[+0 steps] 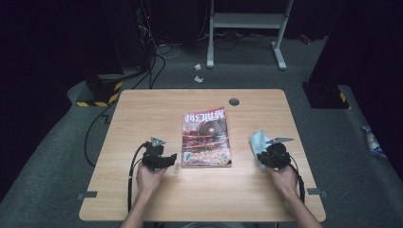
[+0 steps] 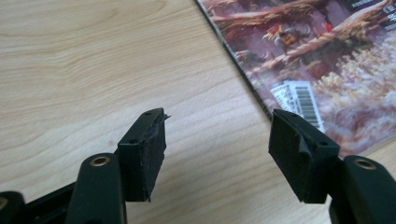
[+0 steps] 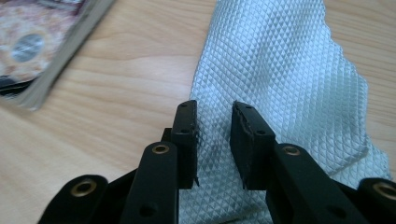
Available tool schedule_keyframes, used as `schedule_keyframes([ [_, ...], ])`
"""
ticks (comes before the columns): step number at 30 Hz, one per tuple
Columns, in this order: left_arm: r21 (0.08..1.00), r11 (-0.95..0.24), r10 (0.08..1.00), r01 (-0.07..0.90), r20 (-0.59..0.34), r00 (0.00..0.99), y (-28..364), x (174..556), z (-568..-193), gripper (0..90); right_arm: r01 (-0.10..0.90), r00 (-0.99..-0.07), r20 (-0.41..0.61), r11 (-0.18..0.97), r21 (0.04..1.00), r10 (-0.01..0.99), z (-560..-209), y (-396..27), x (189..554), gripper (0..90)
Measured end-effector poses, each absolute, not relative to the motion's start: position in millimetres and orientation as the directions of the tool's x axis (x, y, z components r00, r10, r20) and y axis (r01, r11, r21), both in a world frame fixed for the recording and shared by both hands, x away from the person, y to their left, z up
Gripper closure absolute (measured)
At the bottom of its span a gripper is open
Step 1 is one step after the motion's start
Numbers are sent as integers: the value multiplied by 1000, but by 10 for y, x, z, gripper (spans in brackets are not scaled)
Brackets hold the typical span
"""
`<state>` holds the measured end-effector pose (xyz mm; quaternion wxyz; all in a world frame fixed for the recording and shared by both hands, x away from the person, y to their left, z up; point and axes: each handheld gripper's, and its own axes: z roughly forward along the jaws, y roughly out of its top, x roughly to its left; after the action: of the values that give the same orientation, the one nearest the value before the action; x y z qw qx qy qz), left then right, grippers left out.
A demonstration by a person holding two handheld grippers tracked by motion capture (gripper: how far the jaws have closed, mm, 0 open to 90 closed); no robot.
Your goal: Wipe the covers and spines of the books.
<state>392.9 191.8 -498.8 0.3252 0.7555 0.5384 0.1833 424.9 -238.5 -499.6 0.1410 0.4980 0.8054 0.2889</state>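
I'm closing the right gripper point(image 3: 213, 140) on the pale blue cloth point(image 3: 280, 79) lying right of the magazine point(image 1: 206, 137); nothing pinched yet. Left gripper point(image 2: 219, 154), jaws released, is waiting just left of the magazine to steady it.

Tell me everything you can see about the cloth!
The cloth is pale blue-grey with a woven diamond pattern, soft and a little rumpled. It lies flat on the wooden table, right of the magazine and apart from it. The right gripper is over its near part, with the black jaws a narrow gap apart and cloth showing between them. Whether the pads already pinch it cannot be told.
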Motion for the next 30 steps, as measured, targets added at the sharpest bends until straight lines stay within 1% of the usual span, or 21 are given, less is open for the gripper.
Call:
schedule_keyframes([
  [1, 686, -216, 934, 695, -62, 352, 1934, 3904, -5001, 362, 719, -473, 65, 343, 605, 878, -4997, -2346, 4222, 713],
  [3, 683, -211, 935, 699, -67, 348, 1953, 3871, -5024, 358, 701, -498, 56, 364, 613, 865, -5007, -2276, 4175, 711],
  [7, 686, -205, 937, 698, -68, 342, 1990, 3803, -5052, 352, 685, -525, 70, 372, 627, 848, -5006, -2192, 4118, 695],
  [13, 706, -189, 935, 682, -83, 345, 2026, 3729, -5032, 346, 656, -523, 98, 326, 681, 847, -4882, -2231, 4031, 667],
  [15, 715, -188, 935, 673, -79, 345, 2041, 3709, -5023, 346, 644, -522, 92, 321, 695, 848, -4841, -2271, 4001, 653],
  [20, 731, -167, 935, 662, -95, 340, 2091, 3663, -5011, 345, 628, -500, 105, 275, 728, 860, -4784, -2418, 3942, 636],
  [25, 736, -161, 938, 658, -93, 333, 2159, 3624, -4994, 345, 627, -467, 115, 236, 742, 877, -4766, -2577, 3896, 621],
  [30, 745, -133, 942, 654, -110, 318, 2212, 3569, -5000, 343, 629, -434, 120, 205, 750, 893, -4787, -2743, 3835, 605],
])
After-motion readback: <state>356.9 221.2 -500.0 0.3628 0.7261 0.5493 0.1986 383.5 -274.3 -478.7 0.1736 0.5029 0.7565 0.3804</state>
